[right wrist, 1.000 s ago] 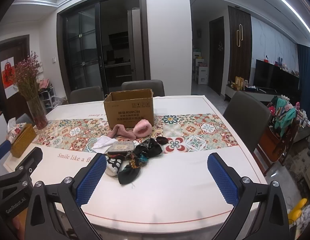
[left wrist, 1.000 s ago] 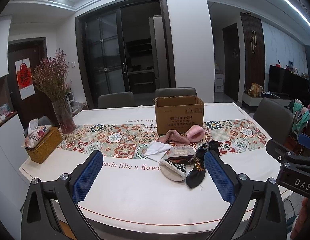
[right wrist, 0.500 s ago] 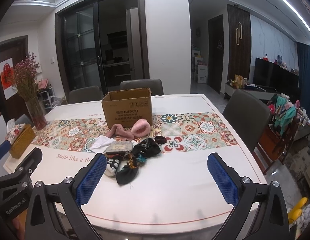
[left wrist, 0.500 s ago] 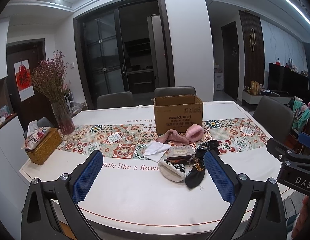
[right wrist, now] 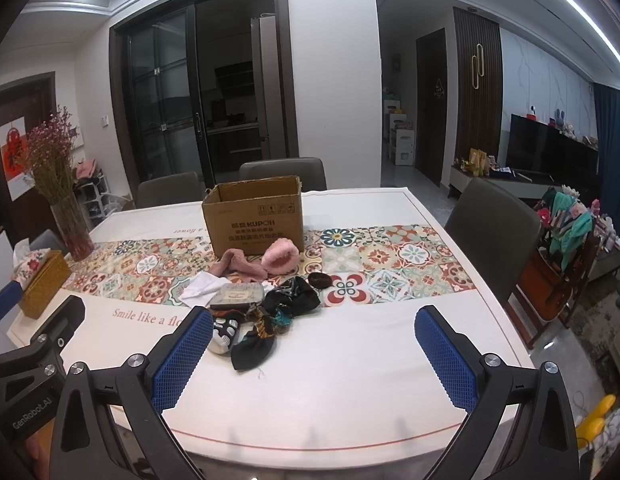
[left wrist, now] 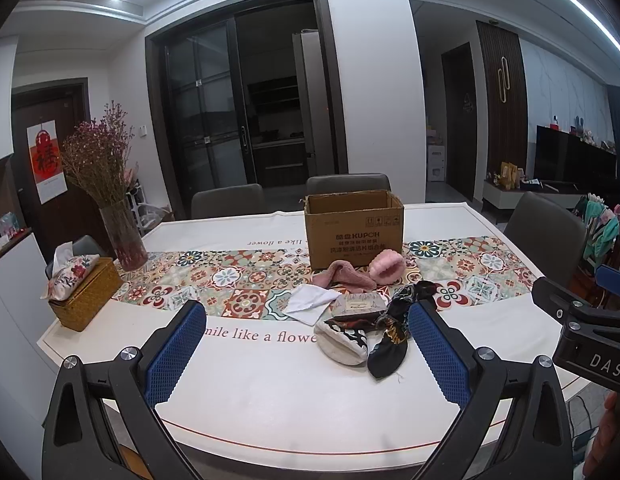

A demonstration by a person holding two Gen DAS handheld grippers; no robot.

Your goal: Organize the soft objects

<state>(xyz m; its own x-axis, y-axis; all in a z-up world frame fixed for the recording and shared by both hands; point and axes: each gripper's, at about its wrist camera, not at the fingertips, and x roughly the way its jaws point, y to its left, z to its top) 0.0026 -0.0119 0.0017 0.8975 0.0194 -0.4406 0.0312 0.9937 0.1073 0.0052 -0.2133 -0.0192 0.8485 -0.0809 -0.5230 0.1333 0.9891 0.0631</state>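
A heap of soft items lies mid-table in front of an open cardboard box [left wrist: 353,232] [right wrist: 254,220]: a pink fuzzy sock [left wrist: 345,278] [right wrist: 240,266], a pink fluffy slipper [left wrist: 386,266] [right wrist: 281,260], a white cloth [left wrist: 311,303] [right wrist: 202,286], a grey folded pack [left wrist: 357,304] [right wrist: 238,295], dark patterned socks [left wrist: 389,340] [right wrist: 270,320] and a black-and-white sock [left wrist: 341,340] [right wrist: 224,330]. My left gripper [left wrist: 306,348] is open near the table's front edge, nothing between its pads. My right gripper [right wrist: 313,354] is open too, also empty, short of the heap.
A vase of dried flowers [left wrist: 118,216] [right wrist: 66,208] and a wicker tissue box [left wrist: 84,292] [right wrist: 42,280] stand at the table's left. Chairs [left wrist: 545,236] [right wrist: 493,232] surround the table. A small dark hair tie [right wrist: 319,280] lies on the patterned runner [right wrist: 389,264].
Both views have shifted slightly; the grippers drifted a little nearer the table. Both stay open and the heap has not moved.
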